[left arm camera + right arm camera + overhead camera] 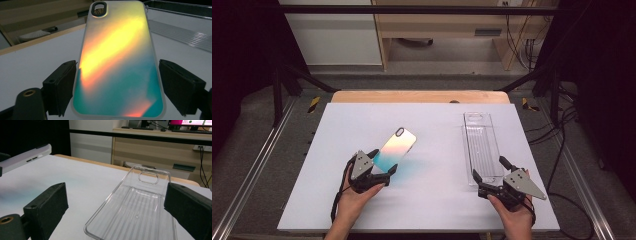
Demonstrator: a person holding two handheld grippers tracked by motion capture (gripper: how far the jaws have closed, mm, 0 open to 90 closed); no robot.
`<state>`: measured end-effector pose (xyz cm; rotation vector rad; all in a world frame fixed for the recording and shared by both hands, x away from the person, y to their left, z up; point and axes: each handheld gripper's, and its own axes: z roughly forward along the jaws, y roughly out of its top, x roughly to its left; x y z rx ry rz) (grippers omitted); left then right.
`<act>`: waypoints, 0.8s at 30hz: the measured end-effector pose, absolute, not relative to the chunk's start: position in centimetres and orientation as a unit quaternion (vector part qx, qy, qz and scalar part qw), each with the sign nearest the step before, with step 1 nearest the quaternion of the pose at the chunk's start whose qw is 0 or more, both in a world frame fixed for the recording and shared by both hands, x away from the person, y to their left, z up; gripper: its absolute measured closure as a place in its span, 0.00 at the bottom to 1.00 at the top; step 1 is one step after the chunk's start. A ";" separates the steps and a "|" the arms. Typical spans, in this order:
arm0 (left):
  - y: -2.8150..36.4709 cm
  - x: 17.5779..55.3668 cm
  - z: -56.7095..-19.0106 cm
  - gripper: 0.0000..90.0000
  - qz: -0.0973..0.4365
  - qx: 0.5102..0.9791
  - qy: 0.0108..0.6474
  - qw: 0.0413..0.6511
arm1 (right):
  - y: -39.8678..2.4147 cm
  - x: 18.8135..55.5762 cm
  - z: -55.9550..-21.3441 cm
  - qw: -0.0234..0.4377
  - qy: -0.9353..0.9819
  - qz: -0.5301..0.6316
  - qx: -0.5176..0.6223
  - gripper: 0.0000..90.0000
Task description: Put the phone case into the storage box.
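clear plastic tray [482,145] lies empty between parted right tongs [488,173]; left tongs [382,162] clamp iridescent phone case [393,147].

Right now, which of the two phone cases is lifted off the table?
The iridescent orange-to-teal phone case, tilted up between the left tool's jaws. The clear ribbed plastic case lies flat on the white table.

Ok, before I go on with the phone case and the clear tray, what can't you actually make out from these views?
- Phone case: its near end is cut off by the bottom edge of the left gripper view, and its underside faces away.
- Left gripper: the right-hand jaw seems to stand just off the case edge, so a firm grip is unclear.
- Clear tray: its near end runs off the bottom of the right gripper view.
- Right gripper: jaws open around the tray end; contact is too small to judge in the high view.
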<state>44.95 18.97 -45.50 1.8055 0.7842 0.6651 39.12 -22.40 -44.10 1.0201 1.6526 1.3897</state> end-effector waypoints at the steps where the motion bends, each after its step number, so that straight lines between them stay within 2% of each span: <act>1: 18.9 44.9 -45.5 0.19 0.277 0.749 0.324 0.507 | -22.5 39.2 -44.1 0.366 0.643 0.542 0.399 0.06; 24: 18.5 44.6 -45.1 0.19 0.283 0.747 0.313 0.514 | -22.7 39.3 -44.2 0.353 0.646 0.546 0.400 0.06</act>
